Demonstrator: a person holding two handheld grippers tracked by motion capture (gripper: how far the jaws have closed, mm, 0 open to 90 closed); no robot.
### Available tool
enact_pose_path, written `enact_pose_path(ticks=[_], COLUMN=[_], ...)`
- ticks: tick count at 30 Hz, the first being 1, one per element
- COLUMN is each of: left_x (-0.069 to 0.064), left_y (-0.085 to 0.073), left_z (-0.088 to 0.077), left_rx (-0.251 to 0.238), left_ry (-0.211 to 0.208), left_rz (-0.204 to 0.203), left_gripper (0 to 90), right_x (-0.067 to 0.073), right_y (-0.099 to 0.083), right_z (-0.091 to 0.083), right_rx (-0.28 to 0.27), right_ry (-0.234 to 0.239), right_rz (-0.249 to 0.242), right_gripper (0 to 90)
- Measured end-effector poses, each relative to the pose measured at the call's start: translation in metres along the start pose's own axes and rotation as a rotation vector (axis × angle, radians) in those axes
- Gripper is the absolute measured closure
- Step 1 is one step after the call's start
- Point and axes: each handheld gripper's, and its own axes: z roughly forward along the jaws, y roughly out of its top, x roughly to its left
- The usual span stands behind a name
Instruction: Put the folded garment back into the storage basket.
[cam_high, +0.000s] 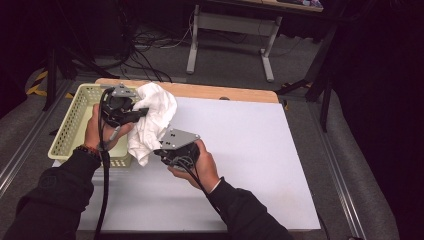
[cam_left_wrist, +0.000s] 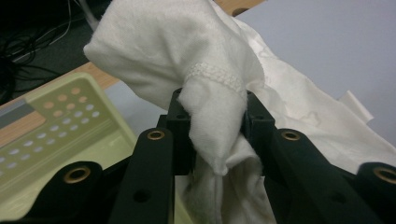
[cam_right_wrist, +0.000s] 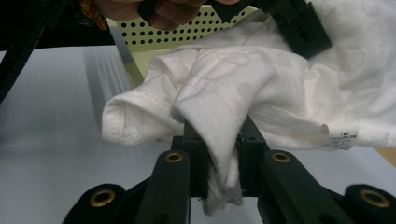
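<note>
A white cloth garment (cam_high: 152, 117) hangs bunched in the air between both grippers, above the table's left part. My left gripper (cam_high: 141, 112) is shut on its upper part, beside the pale green basket (cam_high: 75, 125). In the left gripper view the cloth (cam_left_wrist: 187, 60) is pinched between the black jaws, a stitched seam showing at the left gripper (cam_left_wrist: 215, 121). My right gripper (cam_high: 161, 151) is shut on the lower part. In the right gripper view a fold of the cloth (cam_right_wrist: 261, 88) is clamped at the right gripper (cam_right_wrist: 220, 140), with a small label (cam_right_wrist: 341, 136) at the right.
The basket (cam_left_wrist: 56, 126) with perforated walls stands at the table's left edge. The table (cam_high: 250, 150) has a white top and a wooden strip (cam_high: 210, 91) along the far side. Beyond it, cables and a desk frame (cam_high: 230, 35) stand on the grey floor.
</note>
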Motion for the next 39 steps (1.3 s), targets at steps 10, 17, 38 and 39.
enact_pose_path(ticks=[10,17,38,39], left_x=[0.023,0.036,0.091,0.093], left_y=[-0.014,-0.023,-0.048,-0.049], left_z=[-0.013,-0.020,-0.009,-0.007], left_rx=[-0.007,-0.008,0.068,0.075], left_ry=[0.029,0.036,0.084,0.092], left_rz=[-0.035,-0.059,-0.123,-0.121], left_gripper=[70.9,70.9,70.1,70.0], right_x=[0.005,0.008,0.016,0.017], right_y=[0.011,0.018,0.031,0.032], right_z=[0.022,0.035,0.105,0.109], right_rx=[-0.016,-0.027,0.000,0.007], right_ry=[0.011,0.022,0.037,0.039], right_rz=[-0.002,0.003,0.034,0.034], right_gripper=[78.5,78.5,78.2,78.2])
